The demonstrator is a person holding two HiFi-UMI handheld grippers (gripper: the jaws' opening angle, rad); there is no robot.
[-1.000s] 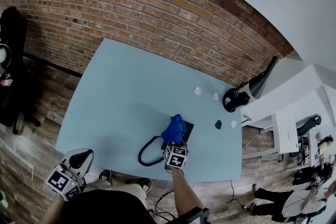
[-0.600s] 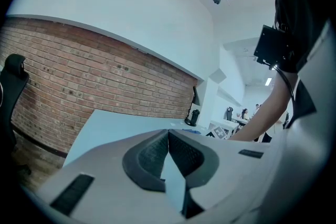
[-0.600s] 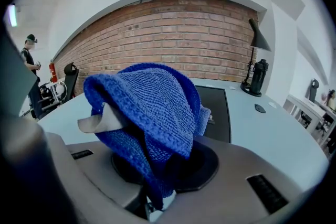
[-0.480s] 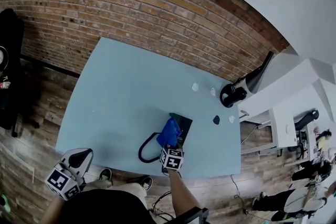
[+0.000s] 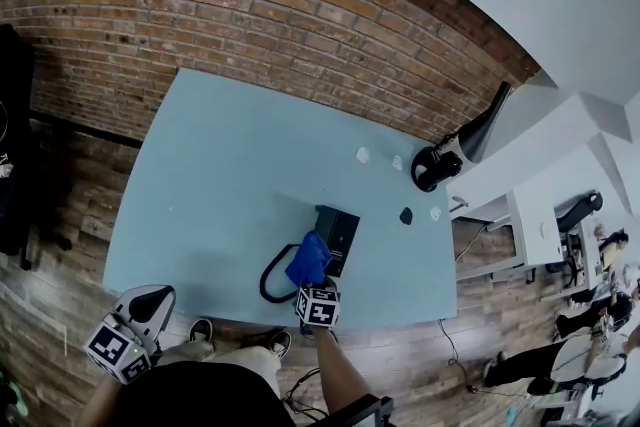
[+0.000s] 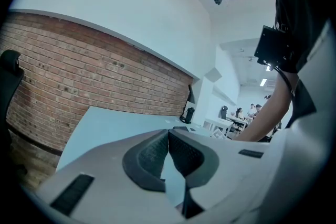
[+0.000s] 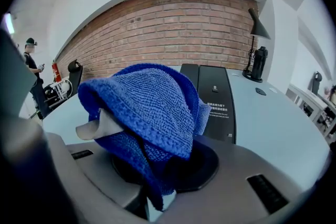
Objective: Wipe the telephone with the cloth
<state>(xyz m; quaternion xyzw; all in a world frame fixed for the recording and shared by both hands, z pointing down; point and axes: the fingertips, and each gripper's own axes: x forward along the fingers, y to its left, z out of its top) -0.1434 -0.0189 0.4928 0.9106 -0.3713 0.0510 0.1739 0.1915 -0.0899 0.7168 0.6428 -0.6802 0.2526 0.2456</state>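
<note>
Two tools: right tool [image 7: 157, 165] clamps cloth [image 7: 149, 105] by telephone [image 5: 338, 235], near table [image 5: 200, 175] edge; left tool [image 6: 169, 136] closed.

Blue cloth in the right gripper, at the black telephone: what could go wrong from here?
1. The black telephone lies loose on the pale blue table, while the left gripper, shut and empty, hangs off the table's near edge; a wiping stroke might shove the telephone.
2. The black cord loop lies right beside the blue cloth clamped in the right gripper; the cloth could snag it.
</note>
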